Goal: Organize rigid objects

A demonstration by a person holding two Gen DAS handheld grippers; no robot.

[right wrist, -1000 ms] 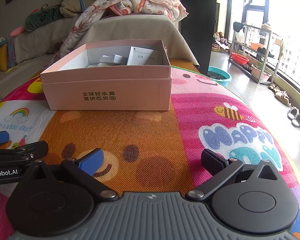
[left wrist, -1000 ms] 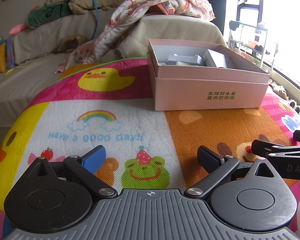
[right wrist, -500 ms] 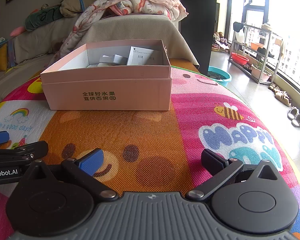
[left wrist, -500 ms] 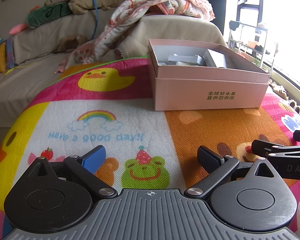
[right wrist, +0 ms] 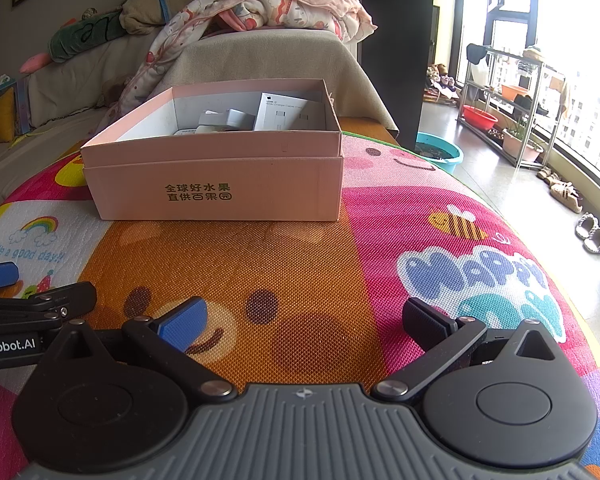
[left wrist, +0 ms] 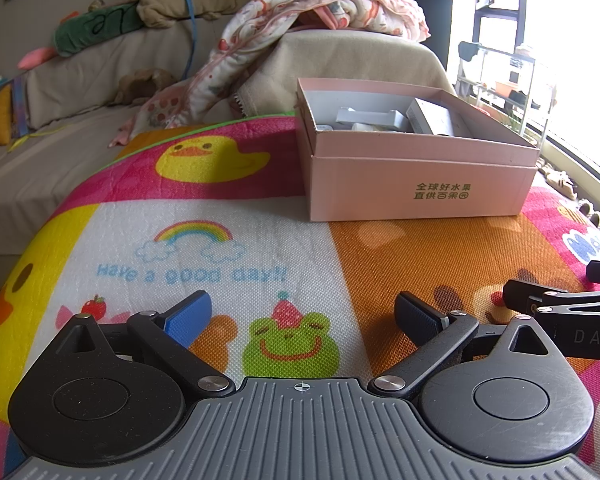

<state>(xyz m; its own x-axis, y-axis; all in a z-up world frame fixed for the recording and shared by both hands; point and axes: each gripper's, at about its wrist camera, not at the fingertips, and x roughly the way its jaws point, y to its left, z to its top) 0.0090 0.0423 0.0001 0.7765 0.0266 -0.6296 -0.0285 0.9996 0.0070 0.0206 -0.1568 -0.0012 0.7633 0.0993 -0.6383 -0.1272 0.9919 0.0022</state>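
An open pink cardboard box [left wrist: 420, 188] [right wrist: 220, 188] with green lettering sits on a colourful cartoon play mat [left wrist: 228, 240] [right wrist: 380, 264]. Inside lie a white flat carton [right wrist: 288, 114] [left wrist: 432, 118] and small grey-white items [right wrist: 224, 120] [left wrist: 370, 116]. My left gripper [left wrist: 302, 314] rests low on the mat, open and empty, well short of the box. My right gripper [right wrist: 306, 316] is likewise open and empty, in front of the box. Each gripper's side shows at the edge of the other's view.
A covered sofa [left wrist: 100, 92] with plush toys and a pink floral blanket [right wrist: 268, 12] stands behind the mat. To the right are a teal basin [right wrist: 440, 152], a metal rack [right wrist: 508, 96], slippers [right wrist: 592, 234] on the floor and a bright window.
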